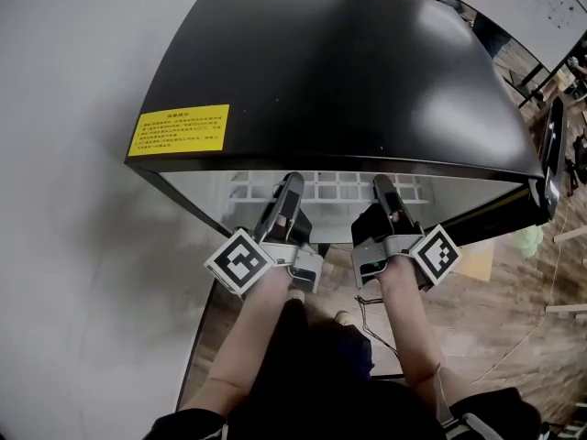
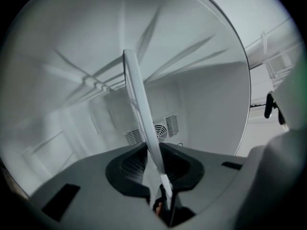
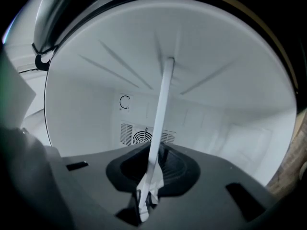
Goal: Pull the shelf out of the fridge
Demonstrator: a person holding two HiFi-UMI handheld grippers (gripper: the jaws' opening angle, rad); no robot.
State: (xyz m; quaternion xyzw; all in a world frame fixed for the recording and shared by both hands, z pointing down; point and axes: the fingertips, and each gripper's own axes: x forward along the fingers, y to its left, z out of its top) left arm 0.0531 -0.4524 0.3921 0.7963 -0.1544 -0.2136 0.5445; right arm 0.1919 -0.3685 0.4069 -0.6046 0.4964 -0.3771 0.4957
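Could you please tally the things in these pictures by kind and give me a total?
fridge: 1
shelf: 1
yellow label: 1
grippers: 2 (left gripper, right gripper)
Total: 5

I read the fridge (image 1: 348, 71) casing as glossy black, smooth, with soft highlights. At the fridge's top left corner sits a yellow label (image 1: 179, 129), matt and papery. Inside the fridge, the liner (image 3: 96, 104) looks like smooth white plastic with a faint sheen. The shelf (image 2: 139, 109) edge is white and smooth; I can't tell metal from plastic. The left gripper (image 2: 154, 169) and right gripper (image 3: 152, 171) bodies are matt grey plastic. Their pads (image 3: 177, 169) are black, ribbed, rubbery. Right of the fridge is a dull wood-plank floor (image 1: 514, 337).
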